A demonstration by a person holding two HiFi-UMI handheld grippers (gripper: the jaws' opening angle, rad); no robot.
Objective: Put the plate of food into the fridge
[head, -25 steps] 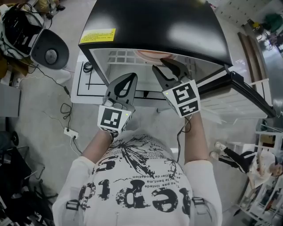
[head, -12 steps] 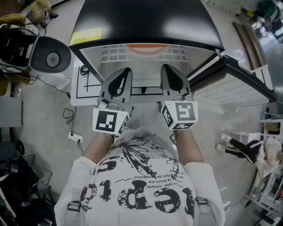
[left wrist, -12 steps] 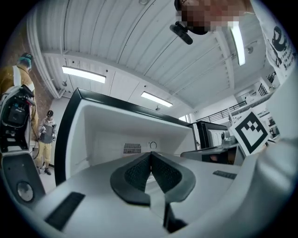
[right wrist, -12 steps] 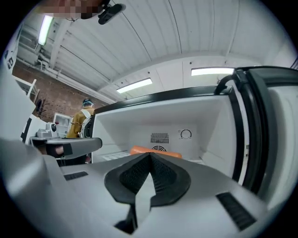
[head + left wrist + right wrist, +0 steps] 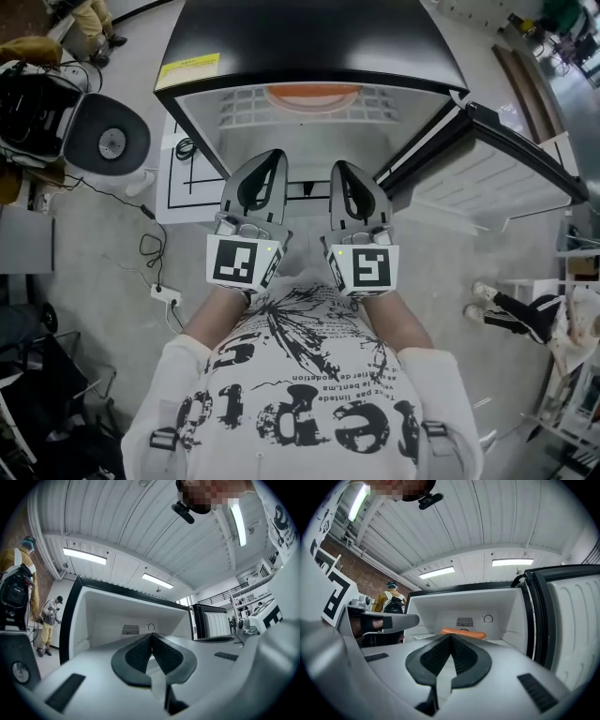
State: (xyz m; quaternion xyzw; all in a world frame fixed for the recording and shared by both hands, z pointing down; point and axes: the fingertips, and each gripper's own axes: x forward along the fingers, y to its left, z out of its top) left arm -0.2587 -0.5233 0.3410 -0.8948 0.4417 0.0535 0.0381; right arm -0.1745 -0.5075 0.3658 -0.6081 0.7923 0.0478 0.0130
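A small black fridge (image 5: pixel 309 37) stands in front of me with its door (image 5: pixel 506 150) swung open to the right. An orange plate (image 5: pixel 313 92) rests on the wire shelf inside; in the right gripper view the plate (image 5: pixel 463 632) lies at the back of the white compartment. My left gripper (image 5: pixel 270 157) and right gripper (image 5: pixel 340 169) are side by side just outside the opening, both shut and holding nothing. The left gripper (image 5: pixel 151 635) has its pads pressed together, and so does the right gripper (image 5: pixel 451 635).
A round grey appliance (image 5: pixel 111 141) stands on the floor at left, with a cable and power strip (image 5: pixel 159 291) near it. A white board with black lines (image 5: pixel 187 178) lies beside the fridge. People (image 5: pixel 51 620) stand at far left. Shelving (image 5: pixel 572 412) fills the right edge.
The right gripper's jaws, open at the fridge opening a second ago, are now shut. Both grippers have drawn back from the fridge toward my body.
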